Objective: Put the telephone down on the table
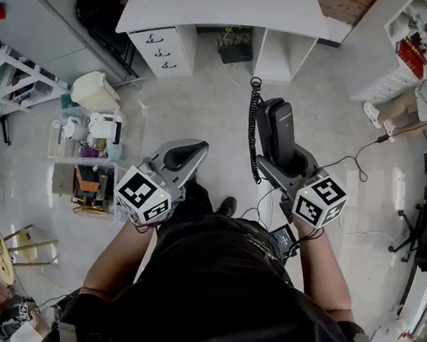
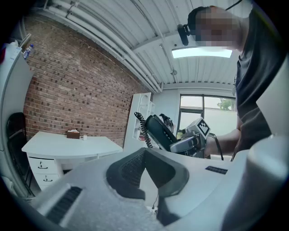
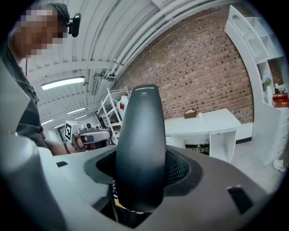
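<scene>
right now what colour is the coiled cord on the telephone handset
Black: the coiled plastic telephone cord shows best in the head view.

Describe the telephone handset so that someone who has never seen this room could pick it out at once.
Start at the white desk against the brick wall; in front of it a person holds a gripper in each hand. The right gripper is shut on the handset, a smooth black bar pointing towards the desk. Only it trails a black curly cord.

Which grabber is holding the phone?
The right gripper: the black telephone is clamped between its jaws. The left gripper has its jaws together with nothing in them.
</scene>
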`<state>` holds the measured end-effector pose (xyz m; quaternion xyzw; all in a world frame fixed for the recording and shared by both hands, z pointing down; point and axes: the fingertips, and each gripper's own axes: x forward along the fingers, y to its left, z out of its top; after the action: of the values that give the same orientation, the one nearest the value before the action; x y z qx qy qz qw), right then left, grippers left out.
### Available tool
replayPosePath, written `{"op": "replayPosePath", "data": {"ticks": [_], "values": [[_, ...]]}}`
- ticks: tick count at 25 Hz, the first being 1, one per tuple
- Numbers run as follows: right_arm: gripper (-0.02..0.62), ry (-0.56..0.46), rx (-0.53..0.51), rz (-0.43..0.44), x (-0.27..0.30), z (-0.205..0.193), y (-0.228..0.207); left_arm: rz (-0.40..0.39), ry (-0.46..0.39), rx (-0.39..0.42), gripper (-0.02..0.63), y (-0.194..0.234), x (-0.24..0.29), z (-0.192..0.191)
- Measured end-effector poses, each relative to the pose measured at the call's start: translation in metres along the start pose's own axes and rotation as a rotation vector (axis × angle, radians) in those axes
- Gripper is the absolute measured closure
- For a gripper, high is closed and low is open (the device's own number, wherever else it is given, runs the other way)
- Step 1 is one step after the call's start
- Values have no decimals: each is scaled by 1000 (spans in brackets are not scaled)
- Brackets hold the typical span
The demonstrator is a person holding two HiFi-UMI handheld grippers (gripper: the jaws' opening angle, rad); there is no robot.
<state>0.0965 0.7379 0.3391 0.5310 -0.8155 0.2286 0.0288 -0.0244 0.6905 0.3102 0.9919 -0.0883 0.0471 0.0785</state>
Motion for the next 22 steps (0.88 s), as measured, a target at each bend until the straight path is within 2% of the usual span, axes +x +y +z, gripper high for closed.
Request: {"op": "replayPosePath", "data": {"ticks": [9,22], "values": [[321,10,-14,20,7,-4,15,62,-10,-24,598,18,-30,-7],[320,38,-39,93,78,15,32,128,-13,-66,598,78,-61,-11]]}}
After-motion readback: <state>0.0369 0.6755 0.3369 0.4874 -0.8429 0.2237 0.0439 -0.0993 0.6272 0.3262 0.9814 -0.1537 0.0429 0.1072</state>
